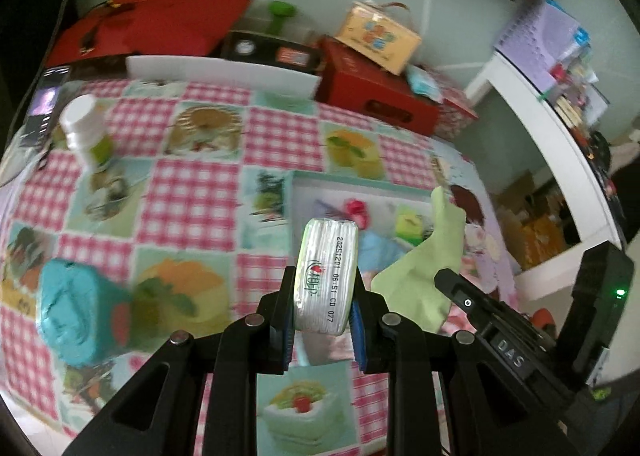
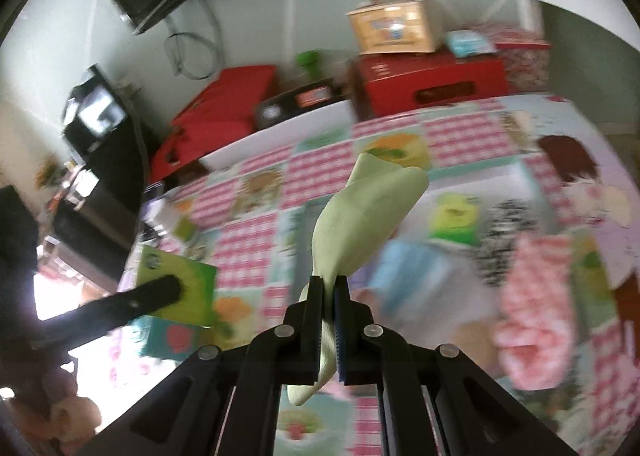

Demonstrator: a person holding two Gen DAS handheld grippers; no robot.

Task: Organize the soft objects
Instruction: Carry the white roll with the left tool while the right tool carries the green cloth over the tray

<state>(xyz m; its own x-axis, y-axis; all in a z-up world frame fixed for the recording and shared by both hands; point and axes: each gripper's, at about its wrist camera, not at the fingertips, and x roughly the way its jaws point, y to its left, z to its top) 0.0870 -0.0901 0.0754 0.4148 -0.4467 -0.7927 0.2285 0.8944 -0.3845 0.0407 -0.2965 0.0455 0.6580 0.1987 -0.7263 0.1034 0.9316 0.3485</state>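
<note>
My left gripper is shut on a silvery tissue pack with a printed date code, held above the checked tablecloth. In the right wrist view the pack shows as a green packet on the left gripper's finger. My right gripper is shut on a pale green cloth, which also shows in the left wrist view. A shallow tray ahead holds a blue cloth, a green packet and a pink item.
A teal pack lies at the left and a white bottle stands further back. Red boxes and a yellow case line the far edge. A white shelf stands at the right. A pink patterned cloth lies at the right.
</note>
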